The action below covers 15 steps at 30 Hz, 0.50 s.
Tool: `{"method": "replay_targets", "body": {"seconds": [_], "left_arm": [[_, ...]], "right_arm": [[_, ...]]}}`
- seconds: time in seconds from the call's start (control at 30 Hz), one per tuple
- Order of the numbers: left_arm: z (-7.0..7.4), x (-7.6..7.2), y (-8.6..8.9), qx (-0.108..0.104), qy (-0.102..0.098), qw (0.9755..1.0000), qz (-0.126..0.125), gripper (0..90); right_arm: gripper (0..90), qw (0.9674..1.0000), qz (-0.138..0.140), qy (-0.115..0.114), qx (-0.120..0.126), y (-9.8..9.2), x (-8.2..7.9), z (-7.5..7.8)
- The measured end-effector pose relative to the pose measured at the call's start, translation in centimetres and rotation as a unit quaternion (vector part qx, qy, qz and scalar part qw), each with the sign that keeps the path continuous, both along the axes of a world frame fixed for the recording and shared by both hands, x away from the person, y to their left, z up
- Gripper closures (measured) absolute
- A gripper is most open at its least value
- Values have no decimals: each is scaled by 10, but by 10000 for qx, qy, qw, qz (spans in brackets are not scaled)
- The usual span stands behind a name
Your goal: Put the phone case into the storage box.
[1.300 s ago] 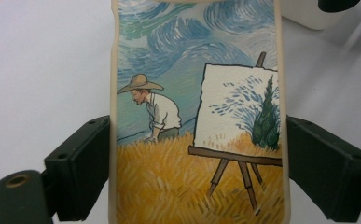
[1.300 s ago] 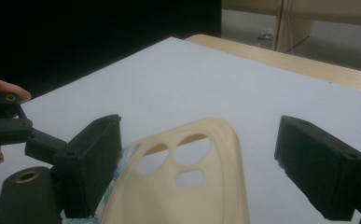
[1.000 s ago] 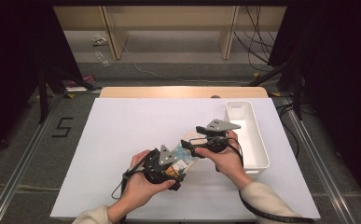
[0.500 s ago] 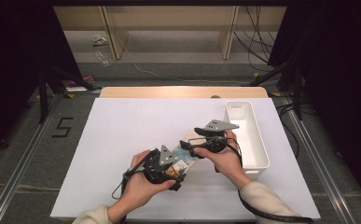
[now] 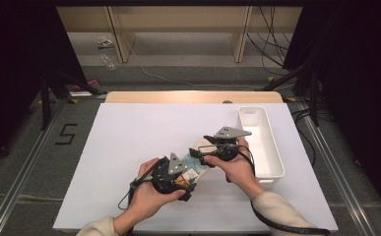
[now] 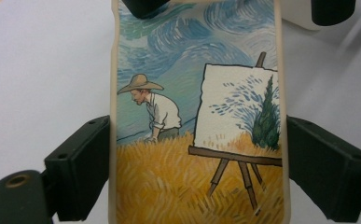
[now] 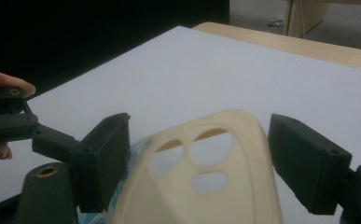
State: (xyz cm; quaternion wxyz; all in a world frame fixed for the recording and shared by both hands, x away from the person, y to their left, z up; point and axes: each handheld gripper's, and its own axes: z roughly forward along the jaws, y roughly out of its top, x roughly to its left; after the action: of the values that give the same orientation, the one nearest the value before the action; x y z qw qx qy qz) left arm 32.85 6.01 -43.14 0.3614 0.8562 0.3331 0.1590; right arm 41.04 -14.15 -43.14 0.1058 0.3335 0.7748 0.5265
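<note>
Phone case (image 5: 196,166) between both grippers above table (image 5: 129,142), bin (image 5: 262,142) right, apparently empty.

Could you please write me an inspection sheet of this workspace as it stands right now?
Surface: white table top, bare apart from the work.
Job's things: painted phone case, cream rim and camera holes, held above the table.
Clutter: white bin at the right edge.
Grippers: left gripper clamped on the case's sides; right gripper straddles the camera end, pads apart from it, jaws just closing.
Cables: a black cable trails from the left gripper.
Surroundings: dark floor, wooden shelf legs behind.
</note>
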Motion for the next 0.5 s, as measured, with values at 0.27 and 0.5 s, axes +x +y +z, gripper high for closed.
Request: {"method": "replay_targets", "body": {"seconds": [0.27,0.5], "left_arm": [[0,0,0,7,0,10000,0,120],[0,0,0,6,4,10000,-1,121]], "right_arm": [[292,10000,38,59,53,0,0,0],[369,9998,54,133,129,-1,0,1]]}}
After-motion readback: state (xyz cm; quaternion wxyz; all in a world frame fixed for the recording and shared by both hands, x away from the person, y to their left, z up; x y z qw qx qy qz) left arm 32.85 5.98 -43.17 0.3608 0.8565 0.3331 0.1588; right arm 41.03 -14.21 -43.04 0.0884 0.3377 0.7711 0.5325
